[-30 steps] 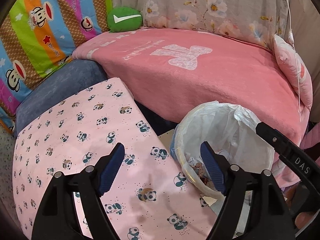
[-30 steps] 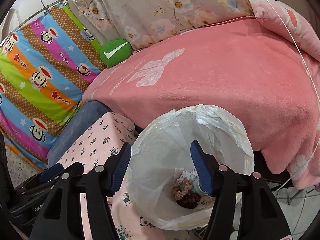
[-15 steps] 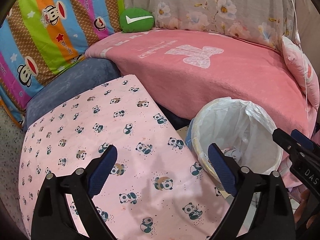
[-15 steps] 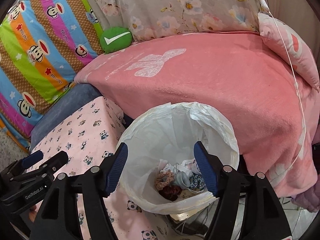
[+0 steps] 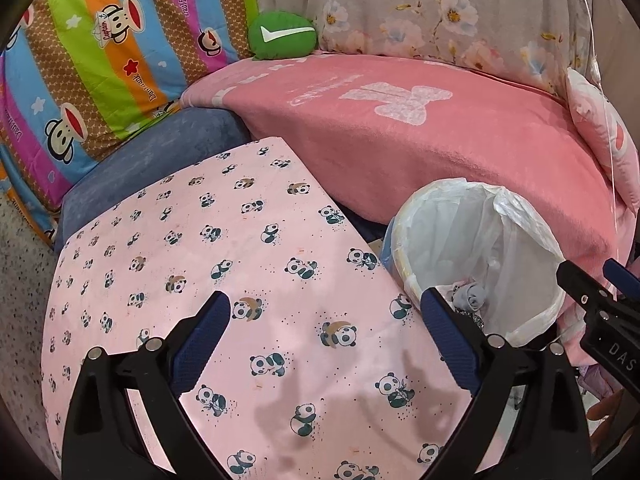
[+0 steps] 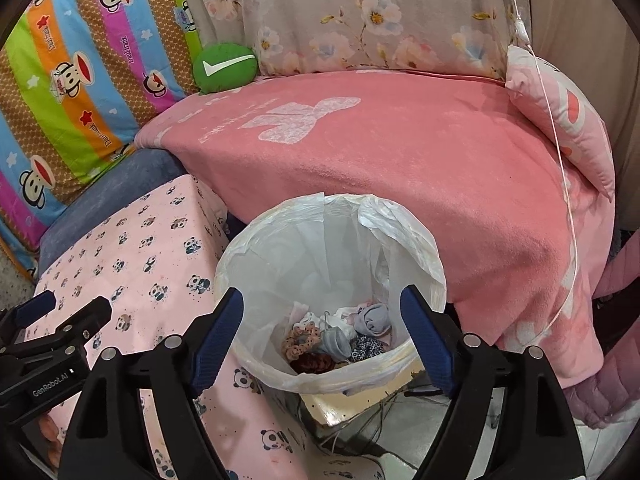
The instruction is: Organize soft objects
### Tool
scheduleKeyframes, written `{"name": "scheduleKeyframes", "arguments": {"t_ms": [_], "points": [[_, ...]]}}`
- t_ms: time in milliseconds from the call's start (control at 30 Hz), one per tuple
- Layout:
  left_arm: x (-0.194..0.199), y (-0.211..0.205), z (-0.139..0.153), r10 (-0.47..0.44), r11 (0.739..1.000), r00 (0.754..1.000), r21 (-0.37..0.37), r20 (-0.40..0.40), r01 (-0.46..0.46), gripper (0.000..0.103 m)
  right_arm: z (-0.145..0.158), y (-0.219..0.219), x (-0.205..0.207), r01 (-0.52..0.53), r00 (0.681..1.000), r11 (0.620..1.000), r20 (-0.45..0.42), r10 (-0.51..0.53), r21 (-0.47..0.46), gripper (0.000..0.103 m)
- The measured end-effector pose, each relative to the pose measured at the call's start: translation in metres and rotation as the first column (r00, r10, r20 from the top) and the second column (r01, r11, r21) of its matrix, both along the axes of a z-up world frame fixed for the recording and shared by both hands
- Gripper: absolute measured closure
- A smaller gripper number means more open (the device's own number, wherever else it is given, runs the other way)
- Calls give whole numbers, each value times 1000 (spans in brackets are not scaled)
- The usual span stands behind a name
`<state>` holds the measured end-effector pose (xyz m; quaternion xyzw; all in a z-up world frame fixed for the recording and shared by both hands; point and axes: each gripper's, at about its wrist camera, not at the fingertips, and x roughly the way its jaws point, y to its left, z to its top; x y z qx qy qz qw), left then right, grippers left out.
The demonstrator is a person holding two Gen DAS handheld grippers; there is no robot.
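Both hands empty — the left gripper point(image 5: 324, 322) and right gripper point(image 6: 322, 316) gape wide. Socks and scrunchies point(image 6: 340, 338) sit piled inside the lined bin point(image 6: 424, 264); the panda cloth point(image 5: 200, 248) looks bare — sorting seems nearly finished.

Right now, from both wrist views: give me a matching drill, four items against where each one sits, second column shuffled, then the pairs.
Things:
1. green cushion
2. rolled grey sock
3. pink pillow
4. panda-print cloth

Places:
A. right end of the pink blanket
B. bottom of the white-lined bin
C. back corner, between the striped monkey-print fabric and the floral fabric
D. spread over the flat surface left of the bin

Pairs: 1-C, 2-B, 3-A, 4-D
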<state>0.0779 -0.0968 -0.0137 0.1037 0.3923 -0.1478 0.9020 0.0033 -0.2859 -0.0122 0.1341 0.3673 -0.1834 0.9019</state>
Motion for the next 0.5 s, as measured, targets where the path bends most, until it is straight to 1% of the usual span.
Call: {"name": "scheduleKeyframes", "arguments": {"t_ms": [67, 267, 367, 467, 500], "points": [[-1, 0, -1, 3, 1000, 1000, -1, -5, -3, 11, -3, 1, -1, 1, 1000, 1000, -7, -1, -13, 18], [-6, -4, -4, -3, 1000, 1000, 11, -9, 3, 11, -9, -2, -8, -15, 999, 1000, -45, 14, -23, 17], [-7, -4, -6, -4, 1000, 1000, 16, -13, 4, 11, -10, -3, -12, -16, 999, 999, -52, 13, -47, 15], [-7, -4, -9, 2, 1000, 1000, 20, -21, -1, 11, -15, -1, -16, -7, 998, 998, -56, 3, -69, 4], [-7, -4, -10, 4, 1000, 1000, 20, -24, -4, 11, -16, 1, -15, -8, 998, 997, -57, 4, -70, 4]]}}
